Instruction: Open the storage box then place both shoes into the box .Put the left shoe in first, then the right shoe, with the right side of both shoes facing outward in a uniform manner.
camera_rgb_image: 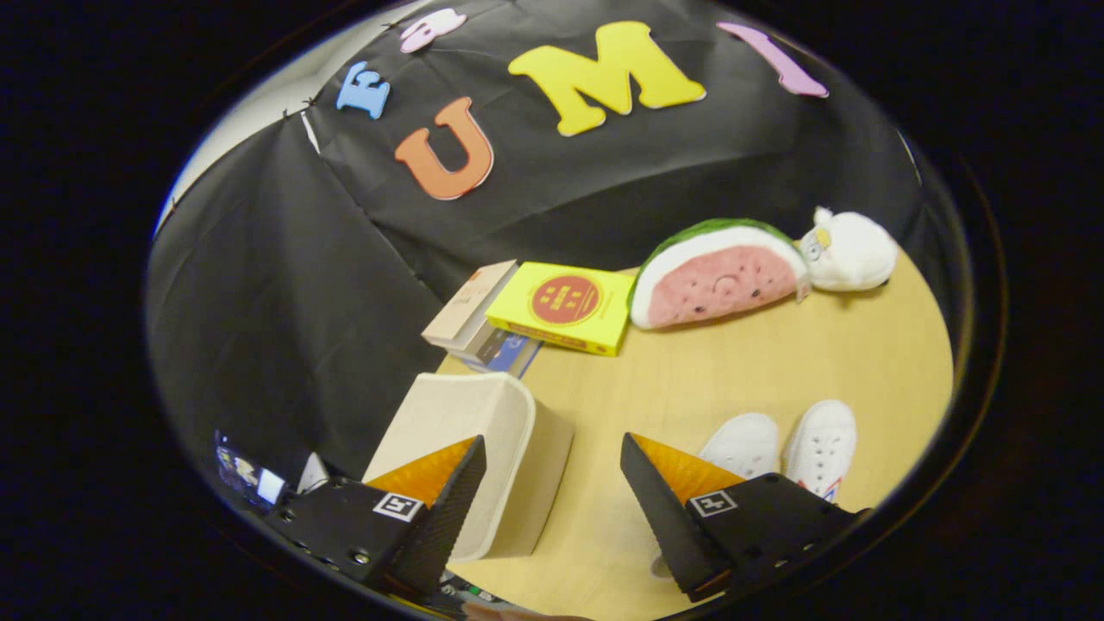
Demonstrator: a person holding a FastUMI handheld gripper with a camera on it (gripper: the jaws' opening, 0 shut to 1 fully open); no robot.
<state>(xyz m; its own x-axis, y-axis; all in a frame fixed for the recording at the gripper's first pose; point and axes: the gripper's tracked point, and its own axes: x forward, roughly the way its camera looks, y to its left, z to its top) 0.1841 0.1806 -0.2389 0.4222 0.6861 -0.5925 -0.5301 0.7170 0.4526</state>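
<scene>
Hovering gripper spread above lidded storage box.

Tool-mounted fisheye, angled down over table

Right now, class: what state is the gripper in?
Gripper: open, holding nothing; the cream storage box sits partly behind its left finger, the white shoes just beyond the right.

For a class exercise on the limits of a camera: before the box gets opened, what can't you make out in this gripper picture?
- Shoes: heels hidden behind the right finger of the open gripper, so left and right can't be told.
- Storage box: near end covered by the left finger; its lid seam is unclear.
- Books: lower ones hidden under the yellow book.
</scene>
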